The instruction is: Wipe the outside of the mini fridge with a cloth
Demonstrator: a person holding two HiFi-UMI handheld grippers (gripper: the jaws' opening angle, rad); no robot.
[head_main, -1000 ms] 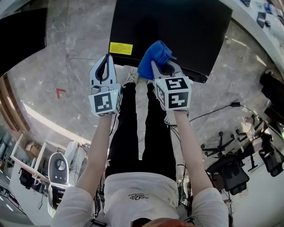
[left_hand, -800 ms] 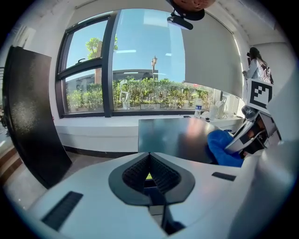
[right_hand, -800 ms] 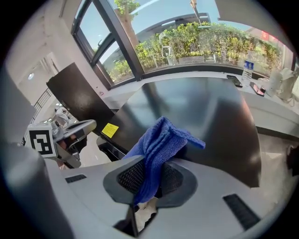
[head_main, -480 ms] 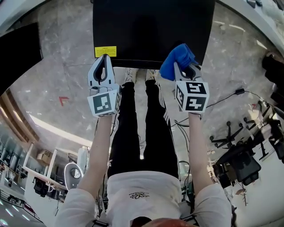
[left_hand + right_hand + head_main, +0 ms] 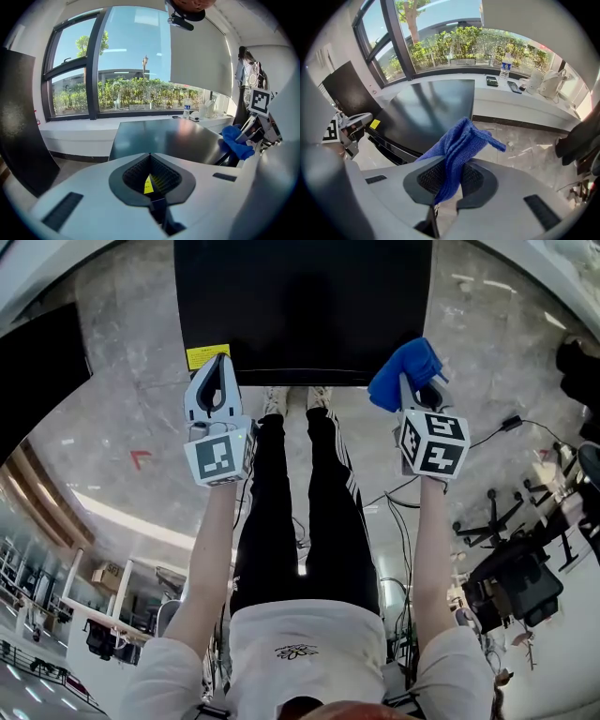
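Observation:
The black mini fridge (image 5: 300, 296) stands in front of me, its flat top facing the head view, with a yellow label (image 5: 206, 355) at its near left corner. My right gripper (image 5: 419, 382) is shut on a blue cloth (image 5: 406, 371) that hangs at the fridge's near right corner (image 5: 454, 150). My left gripper (image 5: 217, 381) is shut and holds nothing, just off the near left edge beside the label (image 5: 148, 184). The fridge top (image 5: 168, 138) shows glossy in the left gripper view, and dark (image 5: 426, 110) in the right gripper view.
A second black panel (image 5: 37, 362) stands at the left. A white window ledge (image 5: 506, 96) behind the fridge carries a bottle (image 5: 505, 70) and small items. A cable (image 5: 487, 432) and office chairs (image 5: 511, 577) lie to the right on the marble floor. My legs (image 5: 300, 502) are below the fridge.
The right gripper with the blue cloth has slid rightwards along the fridge's near edge to its right corner. The left gripper has stayed put by the yellow label.

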